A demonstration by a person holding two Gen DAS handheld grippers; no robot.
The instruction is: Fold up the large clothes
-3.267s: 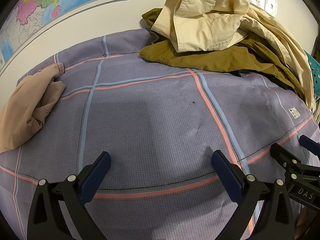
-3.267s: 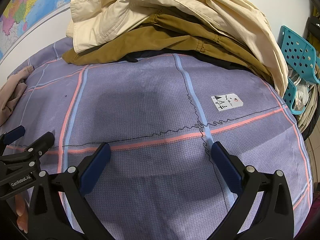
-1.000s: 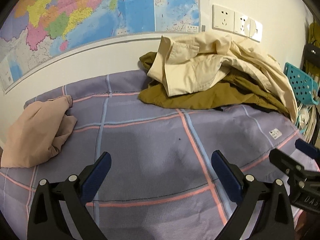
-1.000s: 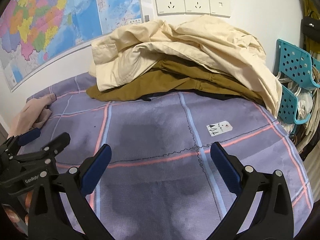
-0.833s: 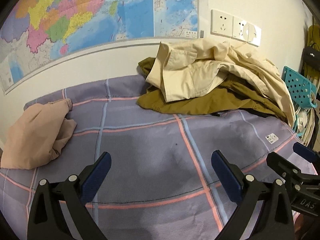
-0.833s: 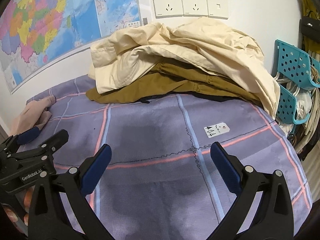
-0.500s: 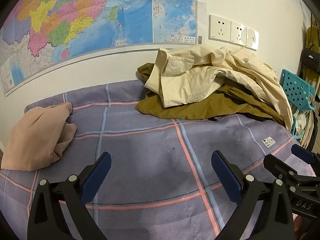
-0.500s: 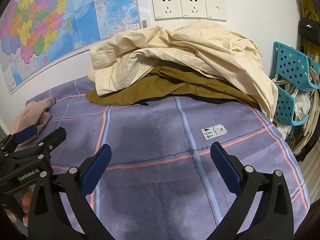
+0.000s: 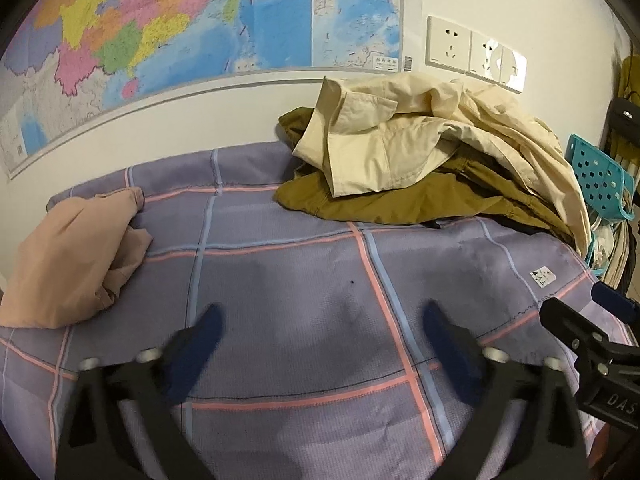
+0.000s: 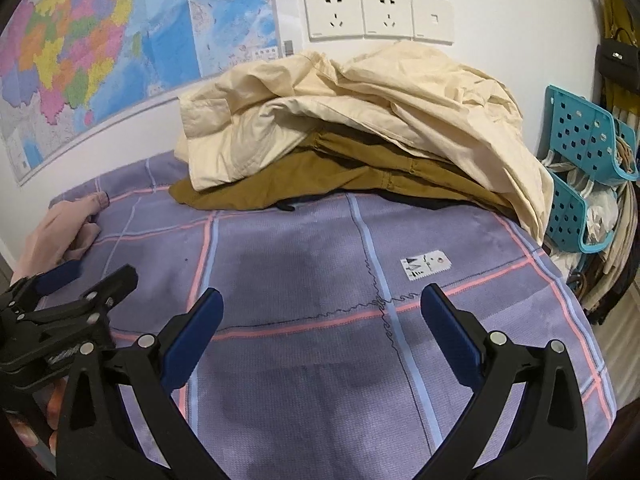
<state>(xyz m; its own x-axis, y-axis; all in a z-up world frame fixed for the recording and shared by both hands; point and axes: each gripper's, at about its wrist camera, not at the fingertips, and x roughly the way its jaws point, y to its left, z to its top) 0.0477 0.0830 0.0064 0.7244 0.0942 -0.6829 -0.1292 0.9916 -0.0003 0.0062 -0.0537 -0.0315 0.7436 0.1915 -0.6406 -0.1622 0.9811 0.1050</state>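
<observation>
A cream jacket (image 9: 404,144) (image 10: 352,108) lies crumpled on top of a brown garment (image 9: 384,204) (image 10: 304,184) at the back of a purple checked cloth (image 9: 304,280) (image 10: 320,264). A pink garment (image 9: 68,256) (image 10: 60,236) sits bunched at the left. My left gripper (image 9: 320,320) (image 10: 76,276) hovers open above the bare cloth, well short of the pile. My right gripper (image 10: 320,312) (image 9: 580,308) is open too, empty, over the cloth near a white care label (image 10: 426,265).
A map (image 9: 160,32) and wall sockets (image 10: 378,16) are on the wall behind the pile. A teal plastic basket (image 10: 580,168) with bags hangs at the right edge. A hand (image 10: 48,412) shows under the left gripper.
Both grippers have pulled back and risen from the cloth, so the wall, map and sockets come into view. Both stay open; the clothes have not moved.
</observation>
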